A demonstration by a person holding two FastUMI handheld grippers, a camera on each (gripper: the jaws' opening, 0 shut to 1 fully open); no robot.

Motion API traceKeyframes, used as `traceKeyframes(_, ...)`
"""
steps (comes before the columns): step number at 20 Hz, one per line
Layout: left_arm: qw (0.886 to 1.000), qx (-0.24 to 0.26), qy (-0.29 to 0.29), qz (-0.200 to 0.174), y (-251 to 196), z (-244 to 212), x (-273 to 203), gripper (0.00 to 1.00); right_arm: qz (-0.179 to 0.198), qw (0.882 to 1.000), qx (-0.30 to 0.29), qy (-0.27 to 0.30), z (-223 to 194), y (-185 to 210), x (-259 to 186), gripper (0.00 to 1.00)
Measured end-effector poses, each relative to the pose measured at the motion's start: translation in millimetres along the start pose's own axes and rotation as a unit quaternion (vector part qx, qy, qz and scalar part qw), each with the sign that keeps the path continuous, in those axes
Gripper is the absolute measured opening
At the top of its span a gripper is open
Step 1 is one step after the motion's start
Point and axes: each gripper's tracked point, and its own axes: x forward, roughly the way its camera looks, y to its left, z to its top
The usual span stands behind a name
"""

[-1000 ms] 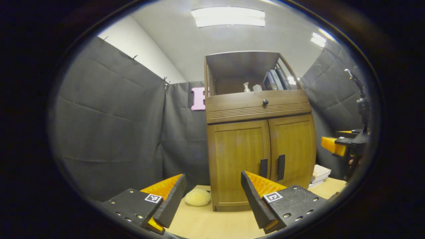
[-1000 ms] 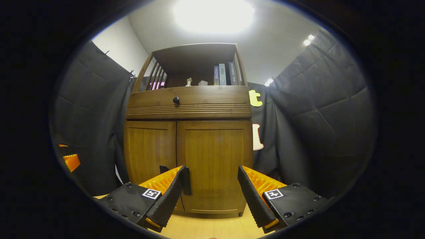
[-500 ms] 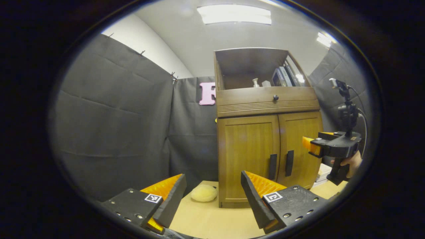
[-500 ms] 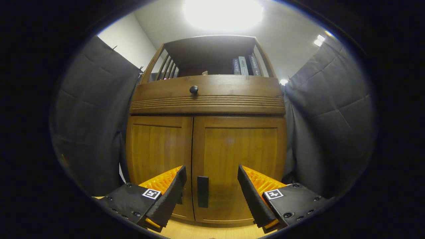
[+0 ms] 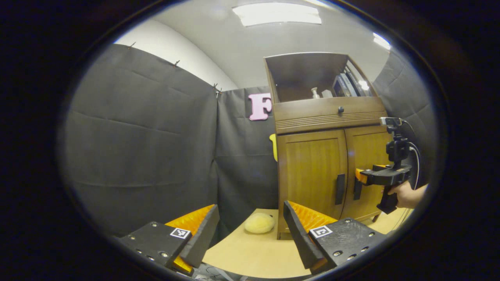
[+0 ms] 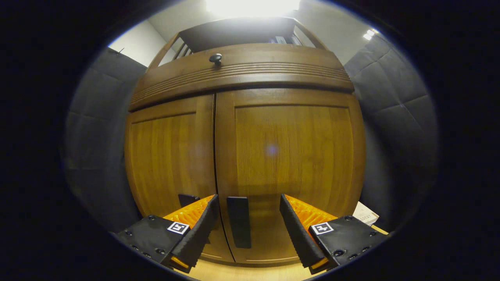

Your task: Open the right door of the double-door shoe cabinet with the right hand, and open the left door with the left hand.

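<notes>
- A light wooden tabletop (image 5: 250, 253) stands in a booth walled with black cloth, under a lit ceiling panel.
- The shoe cabinet (image 5: 326, 113) stands on it, both doors closed.
- The right door (image 6: 291, 156) has a dark vertical handle (image 6: 239, 221) standing between the fingers of the right gripper (image 6: 247, 224), jaws spread and not touching it.
- The left door (image 5: 310, 175) carries its own handle (image 5: 340, 189).
- The left gripper (image 5: 250, 230) hangs well back from the cabinet, jaws spread, holding nothing.
- A hand (image 5: 406, 194) holds the right gripper at the cabinet front.
- A yellow soft lump (image 5: 259, 223) lies beside the cabinet's base.
</notes>
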Motion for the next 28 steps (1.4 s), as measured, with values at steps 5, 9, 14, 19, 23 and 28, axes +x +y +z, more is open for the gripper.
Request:
traceKeyframes(5, 1.0, 0.012, -0.001, 0.009, 5.9, 3.1, -4.9, 0.95, 0.01, 0.999, -0.004, 0.041, -34.3, 9.9, 21.3, 0.89)
traceKeyframes(9, 1.0, 0.019, -0.002, 0.007, 5.8, 4.6, -7.3, 0.95, 0.021, 0.999, -0.008, 0.045, -38.5, 17.8, 27.5, 0.63)
traceKeyframes(14, 1.0, 0.02, -0.005, 0.002, -0.6, 8.5, -14.3, 0.95, 0.022, 0.998, 0.009, 0.054, -39.0, 20.9, 25.5, 0.2)
traceKeyframes(19, 1.0, 0.025, -0.017, -0.009, -11.4, 15.0, -24.4, 0.95, 0.052, 0.997, 0.011, 0.054, -38.0, 19.1, 1.0, 0.2)
traceKeyframes(23, 0.999, 0.016, -0.019, -0.036, -37.4, 18.2, -16.8, 0.95, 0.07, 0.996, 0.019, 0.056, -37.3, 15.2, -24.1, 0.21)
traceKeyframes(28, 0.997, 0.006, -0.018, -0.077, -74.0, 16.6, -4.8, 0.95, 0.087, 0.994, 0.023, 0.064, -37.7, 4.2, -56.4, 0.17)
